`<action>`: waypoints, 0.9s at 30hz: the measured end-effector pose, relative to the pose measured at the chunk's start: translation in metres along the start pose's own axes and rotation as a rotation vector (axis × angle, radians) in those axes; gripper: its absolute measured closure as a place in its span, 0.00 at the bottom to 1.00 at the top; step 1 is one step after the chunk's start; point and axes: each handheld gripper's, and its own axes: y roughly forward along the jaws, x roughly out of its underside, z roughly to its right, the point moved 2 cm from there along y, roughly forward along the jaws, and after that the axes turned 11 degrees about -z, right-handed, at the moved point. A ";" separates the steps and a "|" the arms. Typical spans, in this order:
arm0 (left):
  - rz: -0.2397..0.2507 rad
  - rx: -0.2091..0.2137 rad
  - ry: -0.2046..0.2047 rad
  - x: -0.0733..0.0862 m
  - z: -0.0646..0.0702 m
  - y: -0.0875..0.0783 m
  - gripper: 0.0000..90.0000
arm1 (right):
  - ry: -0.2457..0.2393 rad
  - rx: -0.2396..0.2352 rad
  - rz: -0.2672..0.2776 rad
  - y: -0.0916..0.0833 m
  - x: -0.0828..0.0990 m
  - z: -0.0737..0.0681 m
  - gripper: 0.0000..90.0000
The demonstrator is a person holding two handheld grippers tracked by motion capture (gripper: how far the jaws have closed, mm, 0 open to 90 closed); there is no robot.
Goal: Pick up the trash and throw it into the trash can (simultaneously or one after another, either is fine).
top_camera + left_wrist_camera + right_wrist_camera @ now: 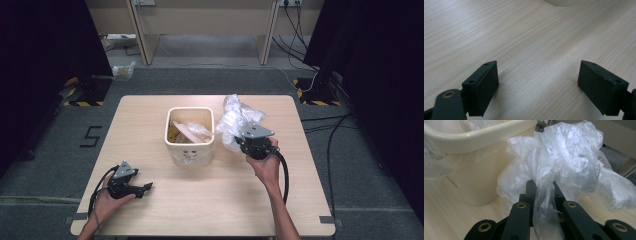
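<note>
Beside the bin (190, 150), right tongs (541, 187) clenched on crumpled plastic bag (569, 157) hiding their tips, left tongs (537, 85) released.

**Layout on the table**

Bin (190, 134) stands near the table's (210, 210) centre, slightly toward the far edge; scraps lie inside it. Plastic bag (239, 120) sits just right of the bin, pinched in the right gripper (246, 145). Left gripper (145, 188) rests near the front-left corner, well apart from the bin.
</note>
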 end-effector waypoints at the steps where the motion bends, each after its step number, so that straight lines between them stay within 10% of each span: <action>1: 0.000 0.000 0.000 0.000 0.000 0.000 0.18 | -0.003 0.002 0.000 -0.001 -0.001 0.000 0.91; 27: 0.000 0.000 0.000 0.000 0.000 0.000 0.18 | 0.002 0.013 0.039 -0.012 -0.005 0.002 0.92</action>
